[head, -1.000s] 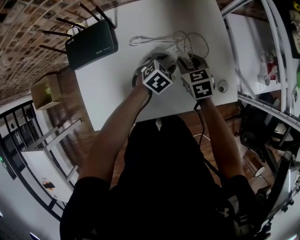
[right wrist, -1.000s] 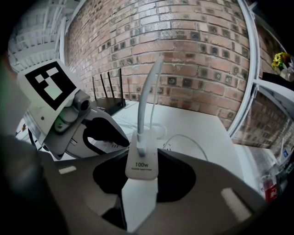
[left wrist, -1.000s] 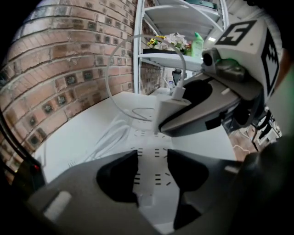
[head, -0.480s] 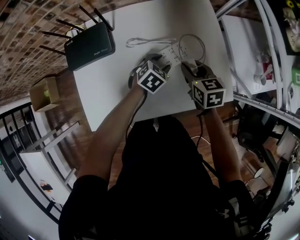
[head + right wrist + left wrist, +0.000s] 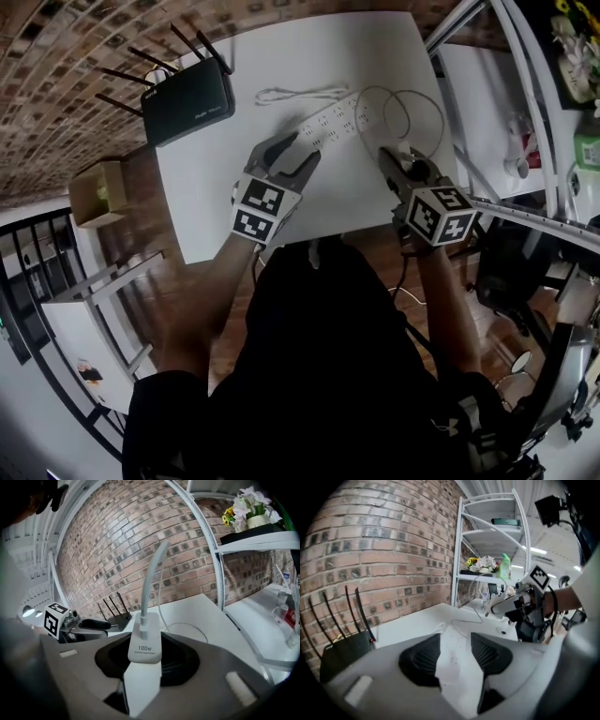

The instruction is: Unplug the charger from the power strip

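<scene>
In the head view the white power strip (image 5: 337, 115) reaches out over the white table (image 5: 211, 187). My left gripper (image 5: 298, 155) is shut on its near end. In the left gripper view the strip (image 5: 457, 667) fills the gap between the two dark pads of that gripper (image 5: 454, 637). My right gripper (image 5: 398, 164) is shut on the white charger (image 5: 405, 153), which is out of the strip and to its right. In the right gripper view the charger (image 5: 145, 644), marked 100w, sits clamped in that gripper (image 5: 147, 652), and its white cable (image 5: 151, 573) curves upward.
A black router (image 5: 187, 98) with several antennas stands at the table's far left. A loose white cord (image 5: 300, 94) lies behind the strip. The charger's cable (image 5: 412, 98) loops at the far right. White metal shelving (image 5: 553, 141) stands to the right, a cardboard box (image 5: 98, 187) to the left.
Both grippers rose and drew back toward the person. The right one swung right, carrying the charger away from the strip. The two grippers, side by side before, are now apart.
</scene>
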